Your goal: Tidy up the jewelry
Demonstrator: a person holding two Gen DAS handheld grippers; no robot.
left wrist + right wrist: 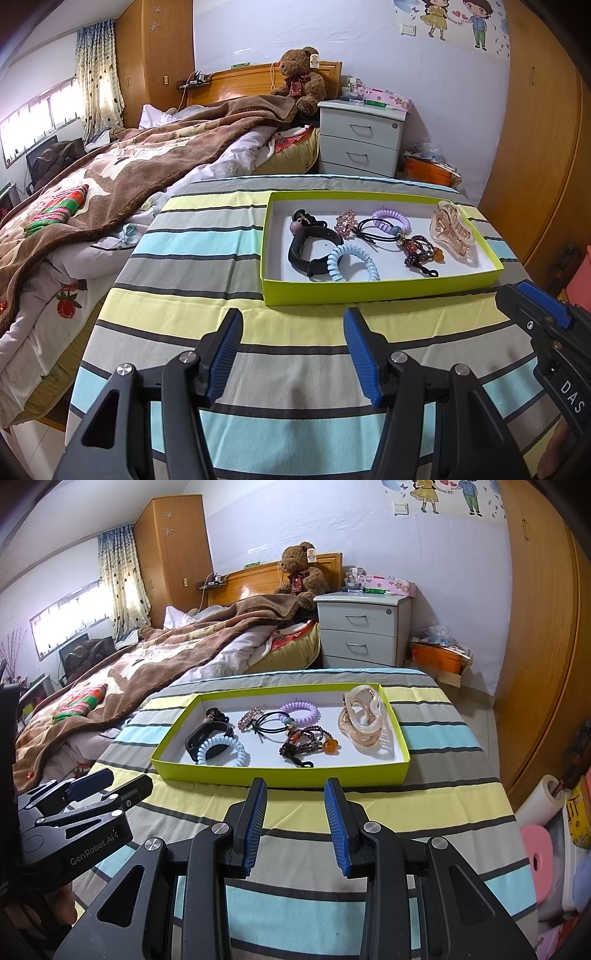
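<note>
A lime-green shallow box (369, 291) (280, 775) rests on the striped cloth. Inside lie a black band (301, 251) (192, 744), a light-blue coil tie (352, 264) (221, 751), a purple coil tie (391, 218) (299, 710), a pink sparkly clip (345, 223) (248, 716), a black elastic (269, 723), a dark beaded bracelet with an orange charm (419, 251) (308, 744) and a translucent claw clip (452, 229) (364, 720). My left gripper (293, 332) hovers open just short of the box's near wall, holding nothing. My right gripper (295, 797) also stands open and empty before the box.
An unmade bed with a brown blanket (110, 177) lies to the left. A white nightstand (360, 144) and a teddy bear (301, 77) stand beyond. A wooden wardrobe (543, 627) rises at right, with foam rolls and clutter (546, 834) on the floor.
</note>
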